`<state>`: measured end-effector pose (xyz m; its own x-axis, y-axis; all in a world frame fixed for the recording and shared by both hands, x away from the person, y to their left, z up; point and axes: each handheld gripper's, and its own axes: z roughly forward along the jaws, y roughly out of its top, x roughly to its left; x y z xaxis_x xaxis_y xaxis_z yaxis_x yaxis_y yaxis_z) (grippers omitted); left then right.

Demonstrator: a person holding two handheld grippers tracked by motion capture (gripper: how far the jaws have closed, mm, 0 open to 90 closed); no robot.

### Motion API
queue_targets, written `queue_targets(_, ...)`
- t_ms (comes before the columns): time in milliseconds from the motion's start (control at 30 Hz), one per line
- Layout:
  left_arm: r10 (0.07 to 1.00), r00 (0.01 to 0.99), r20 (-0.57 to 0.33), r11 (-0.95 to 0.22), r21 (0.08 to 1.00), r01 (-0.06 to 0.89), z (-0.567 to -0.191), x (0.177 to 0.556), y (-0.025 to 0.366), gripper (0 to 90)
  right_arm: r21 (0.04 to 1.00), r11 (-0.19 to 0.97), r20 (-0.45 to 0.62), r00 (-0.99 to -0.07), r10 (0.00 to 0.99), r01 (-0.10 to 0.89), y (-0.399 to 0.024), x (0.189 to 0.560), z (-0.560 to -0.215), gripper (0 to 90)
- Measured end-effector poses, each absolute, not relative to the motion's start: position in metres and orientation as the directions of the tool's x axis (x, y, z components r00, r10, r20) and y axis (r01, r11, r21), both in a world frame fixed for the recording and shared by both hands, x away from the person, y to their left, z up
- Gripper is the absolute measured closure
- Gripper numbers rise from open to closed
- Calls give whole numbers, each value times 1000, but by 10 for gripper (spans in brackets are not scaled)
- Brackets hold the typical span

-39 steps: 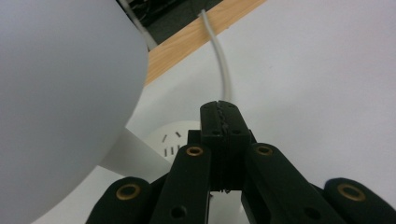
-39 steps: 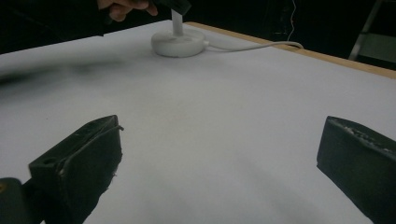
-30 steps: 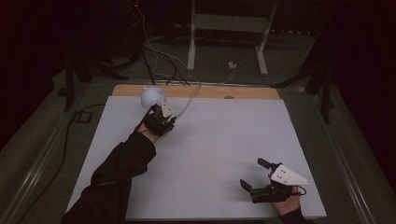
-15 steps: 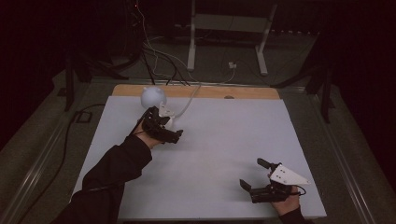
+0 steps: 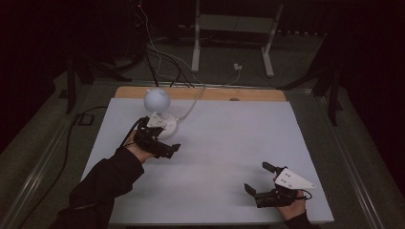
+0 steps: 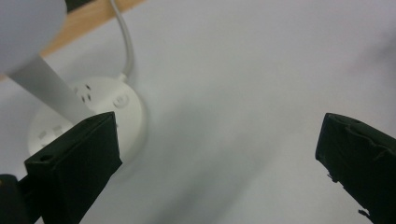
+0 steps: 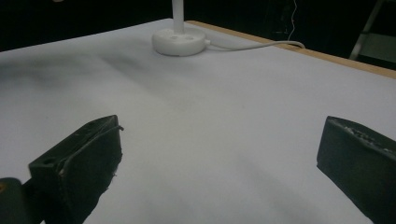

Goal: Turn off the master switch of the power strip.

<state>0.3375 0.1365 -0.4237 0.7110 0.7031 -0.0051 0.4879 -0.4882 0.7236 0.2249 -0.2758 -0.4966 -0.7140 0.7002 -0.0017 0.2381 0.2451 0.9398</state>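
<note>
A white desk lamp with a round head stands on its round base at the far left of the white table. My left gripper hovers just in front of the base, open. Its jaws have just been opening and nothing is between them. In the left gripper view the base lies by the left jaw of the left gripper, apart from it. My right gripper rests open near the front right edge. The right gripper holds nothing, and the lamp base lies far ahead.
The lamp's white cable runs from the base over the wooden back edge to the floor. Metal stand legs and more cables lie beyond the table in the dark.
My left gripper has drawn back from the lamp base toward the person, and its jaws have spread wide. The right gripper has not moved.
</note>
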Motion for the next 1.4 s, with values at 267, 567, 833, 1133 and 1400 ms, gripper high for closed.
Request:
queue_targets(267, 682, 731, -19, -494, 725, 480, -437, 318, 154, 4, 939, 247, -3, -713, 701, 239, -276, 225, -497, 3)
queue_targets(567, 645, 762, -45, -514, 713, 477, -463, 291, 169, 4, 939, 249, -8, -713, 702, 236, -275, 225, -497, 3)
queue_targets(833, 610, 791, -56, -537, 704, 464, -482, 272, 180, 4, 938, 256, -11, -714, 700, 236, -274, 225, -497, 3)
queue_targets(1133, 608, 792, -50, -523, 726, 447, -497, 256, 199, 4, 936, 259, -11, -714, 700, 239, -274, 225, -498, 2)
queue_targets(1400, 597, 802, -18, -535, 736, 415, -510, 250, 215, 4, 934, 263, -10, -718, 696, 242, -273, 226, -499, 2)
